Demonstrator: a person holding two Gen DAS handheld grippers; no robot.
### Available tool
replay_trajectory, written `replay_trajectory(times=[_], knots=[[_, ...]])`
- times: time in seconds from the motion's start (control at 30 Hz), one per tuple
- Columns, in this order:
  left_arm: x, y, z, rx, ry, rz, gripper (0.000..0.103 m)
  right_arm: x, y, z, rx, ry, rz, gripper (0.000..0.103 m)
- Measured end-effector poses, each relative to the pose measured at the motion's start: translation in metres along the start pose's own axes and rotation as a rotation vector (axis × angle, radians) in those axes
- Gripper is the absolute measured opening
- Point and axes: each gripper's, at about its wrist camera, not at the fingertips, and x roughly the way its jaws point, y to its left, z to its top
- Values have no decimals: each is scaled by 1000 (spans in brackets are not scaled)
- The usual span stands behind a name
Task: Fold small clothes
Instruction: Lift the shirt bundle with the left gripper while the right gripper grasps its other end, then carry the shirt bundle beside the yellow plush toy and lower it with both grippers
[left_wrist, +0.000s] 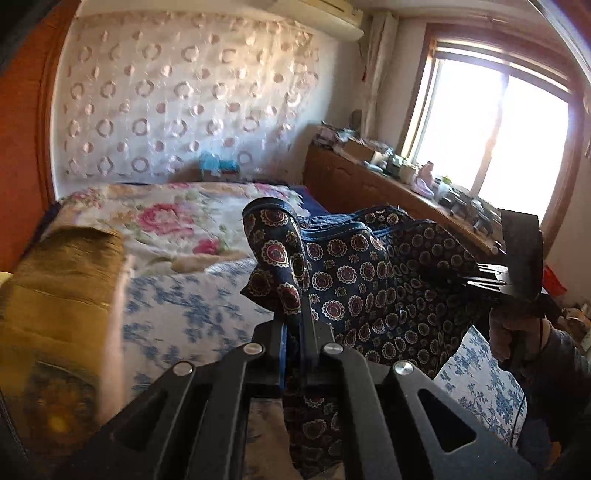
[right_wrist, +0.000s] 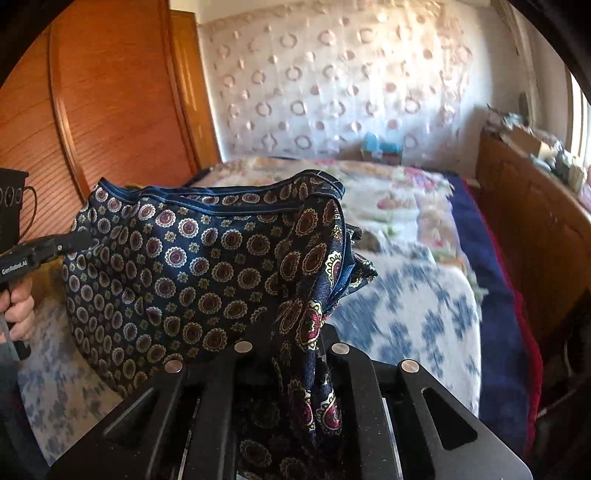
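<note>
A navy garment (left_wrist: 369, 280) printed with red and cream medallions and edged in blue hangs spread in the air above the bed. My left gripper (left_wrist: 291, 284) is shut on one upper corner, and the cloth drapes over its fingertips. The right gripper (left_wrist: 476, 275) holds the opposite edge at the far right of the left wrist view. In the right wrist view the garment (right_wrist: 192, 266) stretches from my right gripper (right_wrist: 306, 332), shut on bunched cloth that hides its fingertips, across to the left gripper (right_wrist: 86, 240).
Below lies a bed (left_wrist: 177, 310) with a blue-flowered sheet and a rose quilt. A folded yellow-brown stack (left_wrist: 66, 280) sits at its left. A cluttered wooden cabinet (left_wrist: 354, 184) runs under the window. A wooden wardrobe (right_wrist: 110, 110) stands left. A person's hand (left_wrist: 506, 332) grips the right handle.
</note>
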Motion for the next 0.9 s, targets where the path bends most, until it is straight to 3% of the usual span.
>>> replay_trajectory(times=[0.5, 0.67, 0.9], knots=[[-109, 83, -1, -94, -178, 272, 2, 37, 119, 115, -256, -130, 162, 8], [-121, 114, -14, -146, -156, 382, 2, 89, 178, 160, -371, -130, 250, 8], [-125, 151, -52, -205, -79, 520, 2, 171, 264, 190, -480, -105, 372, 8]])
